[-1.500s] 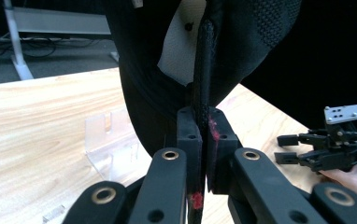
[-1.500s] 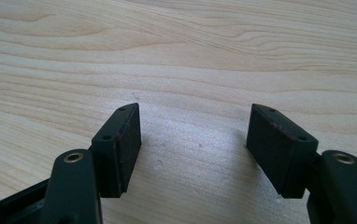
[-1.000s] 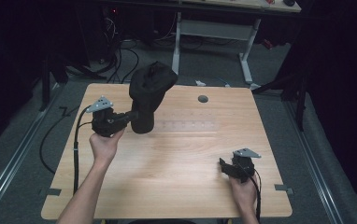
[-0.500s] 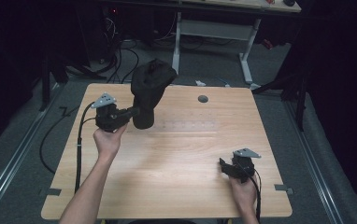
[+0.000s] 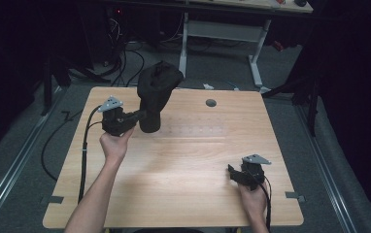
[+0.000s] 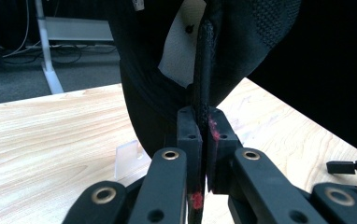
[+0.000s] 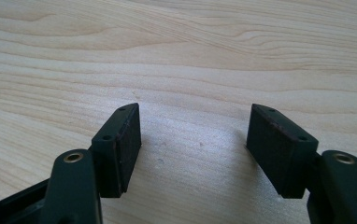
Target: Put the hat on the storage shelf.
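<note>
Item: black fabric bag (image 5: 155, 94), standing upright at far left of bench (image 5: 193, 170), lifted by one edge.
Left gripper (image 5: 137, 116): fingers (image 6: 189, 135) clenched on the bag's corded seam.
Right gripper (image 5: 234, 174): fingers (image 7: 120, 144) released, parted over bare wood at near right.
Handling advice: keep seam pinched deep between pads; raise slowly so cloth hangs free; bring right gripper to opposite edge.
Left gripper view: white lining patch (image 6: 181, 51), red marks on pads. High view: whole bag outline, both hands' spacing.
</note>
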Motion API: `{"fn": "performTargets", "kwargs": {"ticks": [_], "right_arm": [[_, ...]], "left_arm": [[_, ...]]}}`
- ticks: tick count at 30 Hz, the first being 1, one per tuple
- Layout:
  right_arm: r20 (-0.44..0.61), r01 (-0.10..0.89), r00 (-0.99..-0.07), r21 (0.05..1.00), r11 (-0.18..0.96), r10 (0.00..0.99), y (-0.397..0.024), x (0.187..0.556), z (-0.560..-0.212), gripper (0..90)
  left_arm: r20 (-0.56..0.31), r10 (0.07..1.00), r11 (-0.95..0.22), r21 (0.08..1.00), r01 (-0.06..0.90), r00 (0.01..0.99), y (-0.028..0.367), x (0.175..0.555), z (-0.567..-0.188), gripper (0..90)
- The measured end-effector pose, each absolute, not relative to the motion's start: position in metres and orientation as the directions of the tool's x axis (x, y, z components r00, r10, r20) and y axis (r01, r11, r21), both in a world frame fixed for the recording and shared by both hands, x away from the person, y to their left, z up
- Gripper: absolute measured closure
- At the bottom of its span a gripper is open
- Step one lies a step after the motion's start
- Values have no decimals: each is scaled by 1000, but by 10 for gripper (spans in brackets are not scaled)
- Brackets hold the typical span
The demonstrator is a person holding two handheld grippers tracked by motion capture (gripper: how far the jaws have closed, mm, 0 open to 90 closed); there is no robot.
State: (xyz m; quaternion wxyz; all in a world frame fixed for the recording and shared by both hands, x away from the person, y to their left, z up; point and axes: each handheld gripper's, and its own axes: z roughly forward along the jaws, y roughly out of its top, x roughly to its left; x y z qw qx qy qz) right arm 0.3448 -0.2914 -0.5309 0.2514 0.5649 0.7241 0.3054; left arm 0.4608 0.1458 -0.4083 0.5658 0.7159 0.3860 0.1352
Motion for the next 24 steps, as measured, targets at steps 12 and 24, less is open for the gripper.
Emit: {"fn": "performTargets", "kwargs": {"ticks": [12,24], "right_arm": [[-21,663,-235,728,176,972,-291,345,-531,355],[-20,662,-238,728,177,971,-291,344,-531,354]], "left_arm": [[-233,708,-76,914,399,667,143,465,-414,863],[-222,711,-99,908,407,667,138,467,-421,863]]}}
